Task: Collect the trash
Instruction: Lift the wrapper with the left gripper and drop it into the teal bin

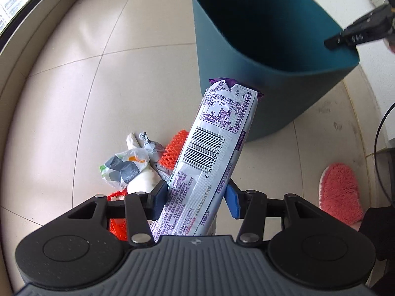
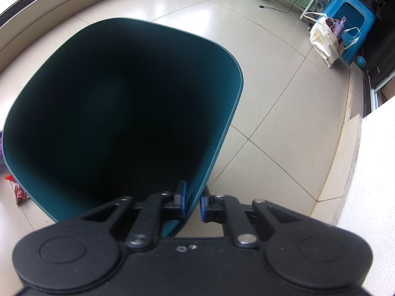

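Blue pads of the left gripper point(image 1: 196, 194) are pressing on both sides of a long white-and-purple snack packet point(image 1: 209, 157), so its jaws are gripping the packet near its lower end. The packet is standing up out of the jaws, tilted a little to the right, its back panel facing the camera. Printed there are a black barcode with the digits 6 901180 972115, a nutrition table in Chinese characters with percentages such as 22% and 14%, and blocks of small purple Chinese text too fine to read. The packet's crimped purple top end is lying in front of the outer wall of a teal bin point(image 1: 246, 79), which is standing on the tiled floor point(image 1: 74, 98) beyond the jaws.

Just left of the jaws and below them on the floor, more trash is lying in a heap: a crumpled plastic bag point(image 1: 128, 170) with grey, green and orange print, an orange foam net point(image 1: 172, 150), and a white wad point(image 1: 144, 182). To the right of the jaws a pink fluffy slipper point(image 1: 342, 192) is resting on the floor.

The right gripper point(image 2: 192, 203) is closing its jaws on the near rim of the teal bin point(image 2: 217, 148), one pad inside the wall and one outside. The bin's interior is too dark to read.
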`<state>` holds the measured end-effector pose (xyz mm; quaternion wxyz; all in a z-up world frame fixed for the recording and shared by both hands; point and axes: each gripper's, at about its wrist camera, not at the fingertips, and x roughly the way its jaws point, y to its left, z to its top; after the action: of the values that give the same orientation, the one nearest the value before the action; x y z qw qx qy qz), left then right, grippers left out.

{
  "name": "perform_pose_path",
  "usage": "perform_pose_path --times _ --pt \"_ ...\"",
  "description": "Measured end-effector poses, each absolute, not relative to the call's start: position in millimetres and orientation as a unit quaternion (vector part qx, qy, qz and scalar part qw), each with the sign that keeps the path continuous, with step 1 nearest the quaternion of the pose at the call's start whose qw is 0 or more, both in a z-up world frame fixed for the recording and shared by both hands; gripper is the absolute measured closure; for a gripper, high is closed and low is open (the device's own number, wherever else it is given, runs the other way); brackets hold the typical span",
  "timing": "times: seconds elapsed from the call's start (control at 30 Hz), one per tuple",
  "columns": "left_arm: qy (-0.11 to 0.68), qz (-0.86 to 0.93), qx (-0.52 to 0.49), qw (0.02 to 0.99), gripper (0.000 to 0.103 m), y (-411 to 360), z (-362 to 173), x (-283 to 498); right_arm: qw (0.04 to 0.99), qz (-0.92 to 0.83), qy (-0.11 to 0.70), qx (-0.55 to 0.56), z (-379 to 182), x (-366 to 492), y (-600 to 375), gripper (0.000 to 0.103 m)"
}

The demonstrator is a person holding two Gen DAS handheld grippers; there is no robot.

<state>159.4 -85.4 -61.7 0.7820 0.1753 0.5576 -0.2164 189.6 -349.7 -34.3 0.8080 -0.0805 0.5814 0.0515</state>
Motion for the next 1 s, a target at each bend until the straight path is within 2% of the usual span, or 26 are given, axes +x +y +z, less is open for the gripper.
perform_pose_path --times 0.23,0.5,0.67,1.0 --pt "0.53 -0.221 0.169 0.801 0.054 -95 18 151 0.803 0.061 0.587 -0.087 -34 168 -353 0.093" --pt "0.536 -0.217 0.13 0.806 0.054 -142 35 170 0.801 0.072 0.588 -0.086 -36 162 -354 0.093" --pt "0.586 -0.201 0.116 0.777 0.054 -201 -10 199 0.806 0.075 0.581 -0.083 -38 176 -362 0.093" --pt "0.623 -0.158 0.162 0.749 0.055 -283 -96 246 0.817 0.073 0.57 -0.052 -41 170 -368 0.093"
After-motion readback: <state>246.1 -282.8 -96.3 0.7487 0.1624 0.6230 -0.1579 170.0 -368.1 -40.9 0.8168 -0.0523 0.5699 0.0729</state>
